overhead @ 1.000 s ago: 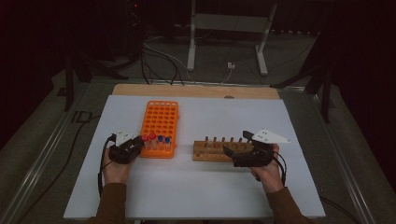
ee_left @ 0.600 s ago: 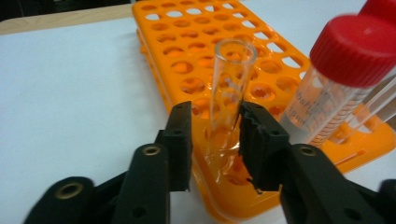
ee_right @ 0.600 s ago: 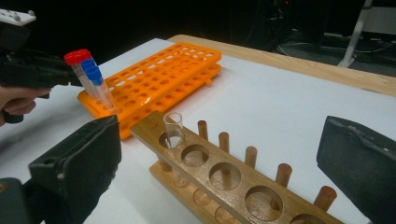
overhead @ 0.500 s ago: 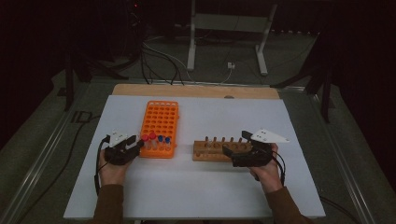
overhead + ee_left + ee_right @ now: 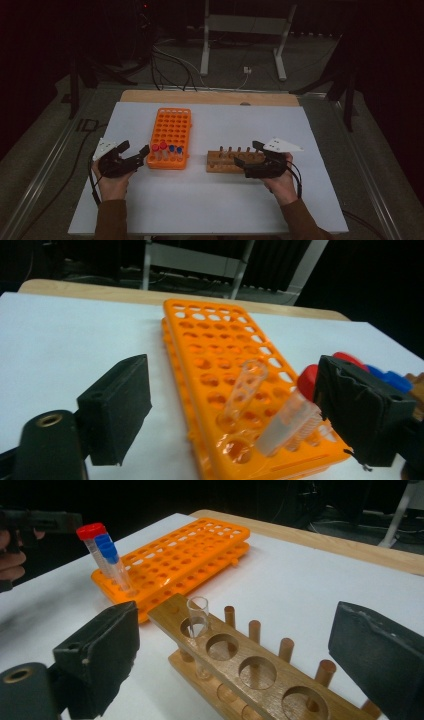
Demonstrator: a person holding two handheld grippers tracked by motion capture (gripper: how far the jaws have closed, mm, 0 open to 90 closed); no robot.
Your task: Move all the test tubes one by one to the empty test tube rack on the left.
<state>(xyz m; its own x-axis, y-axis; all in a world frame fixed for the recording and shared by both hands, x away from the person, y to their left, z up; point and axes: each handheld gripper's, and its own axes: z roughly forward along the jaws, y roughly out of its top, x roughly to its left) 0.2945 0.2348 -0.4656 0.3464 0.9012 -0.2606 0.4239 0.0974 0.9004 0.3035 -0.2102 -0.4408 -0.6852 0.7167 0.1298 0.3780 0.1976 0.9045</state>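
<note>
i see the white table [image 5: 210, 200] bearing the orange tube rack [image 5: 171, 131] at left and the wooden test-tube rack [image 5: 225, 164] at right, set side by side so tubes can pass between them. capped tubes [image 5: 167, 150] stand in the orange rack's near row, one red-capped tube [image 5: 292, 415] just beside my left gripper [image 5: 134, 155], whose jaws have just been opening and stand released with nothing pressed. my right gripper [image 5: 246, 155] hangs open around the wooden rack's end, near a clear uncapped tube [image 5: 198, 622] seated there.

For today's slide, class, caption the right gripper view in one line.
Open right tongs face a wooden rack holding one glass tube, orange rack behind.
</note>
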